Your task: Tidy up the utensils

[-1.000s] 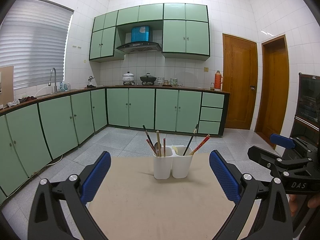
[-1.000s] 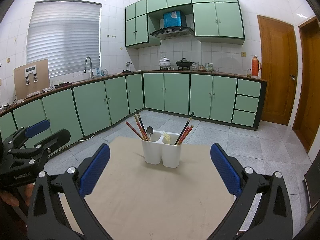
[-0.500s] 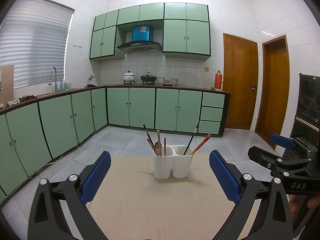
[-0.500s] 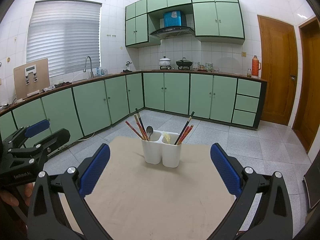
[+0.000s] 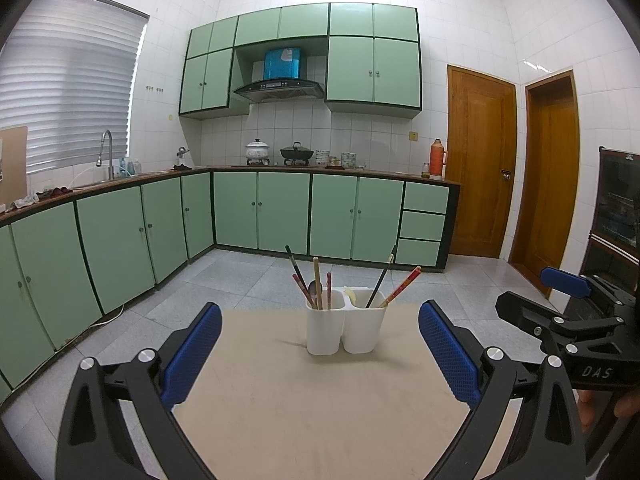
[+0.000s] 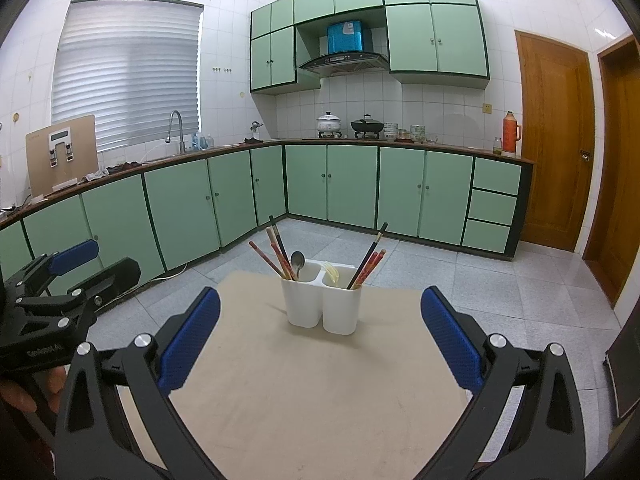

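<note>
A white two-compartment utensil holder [image 5: 343, 322] [image 6: 322, 306] stands upright near the far end of a beige table [image 5: 312, 408] [image 6: 316, 392]. Its left compartment holds several chopsticks [image 6: 276, 254] and a metal spoon [image 6: 298, 261]. Its right compartment holds a pale yellow fork [image 6: 331, 272] and chopsticks [image 6: 370, 262]. My left gripper [image 5: 320, 350] hangs open above the table, short of the holder, with nothing between its blue pads. My right gripper [image 6: 320, 344] is open and empty too, at a similar distance. Each gripper shows at the edge of the other's view.
Green base cabinets [image 5: 260, 216] run along the far wall and the left wall, with grey floor tiles [image 5: 224, 280] between them and the table. Two wooden doors [image 5: 480, 160] stand at the right. A dark cabinet [image 5: 616, 216] is close on the right.
</note>
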`<state>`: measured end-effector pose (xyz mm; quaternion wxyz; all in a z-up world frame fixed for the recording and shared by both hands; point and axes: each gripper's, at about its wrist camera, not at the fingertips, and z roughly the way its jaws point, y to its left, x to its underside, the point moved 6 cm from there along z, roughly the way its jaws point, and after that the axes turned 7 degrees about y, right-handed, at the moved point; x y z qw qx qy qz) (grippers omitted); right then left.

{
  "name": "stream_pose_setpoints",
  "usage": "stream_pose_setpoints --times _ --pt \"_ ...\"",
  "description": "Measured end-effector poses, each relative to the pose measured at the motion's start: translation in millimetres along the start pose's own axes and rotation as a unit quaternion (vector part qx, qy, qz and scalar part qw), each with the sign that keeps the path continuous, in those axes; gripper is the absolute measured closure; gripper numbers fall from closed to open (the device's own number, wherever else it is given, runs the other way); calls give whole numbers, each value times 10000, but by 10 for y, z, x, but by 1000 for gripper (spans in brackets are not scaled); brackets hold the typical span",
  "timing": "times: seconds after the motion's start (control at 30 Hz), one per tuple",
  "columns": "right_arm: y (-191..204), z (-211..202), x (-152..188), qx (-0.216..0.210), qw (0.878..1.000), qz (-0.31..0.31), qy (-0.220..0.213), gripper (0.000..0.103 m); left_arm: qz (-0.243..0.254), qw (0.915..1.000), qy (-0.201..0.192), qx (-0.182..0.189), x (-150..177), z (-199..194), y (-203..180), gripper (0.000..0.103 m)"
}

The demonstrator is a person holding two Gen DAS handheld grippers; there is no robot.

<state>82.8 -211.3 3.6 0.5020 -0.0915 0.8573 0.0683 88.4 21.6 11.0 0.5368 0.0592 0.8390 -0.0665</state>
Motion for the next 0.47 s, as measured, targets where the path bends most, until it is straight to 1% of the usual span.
stream_pose_setpoints --times 0.47 --pt "-26 3 6 1 10000 5 15 6 -14 10000 25 -15 -15 22 -11 6"
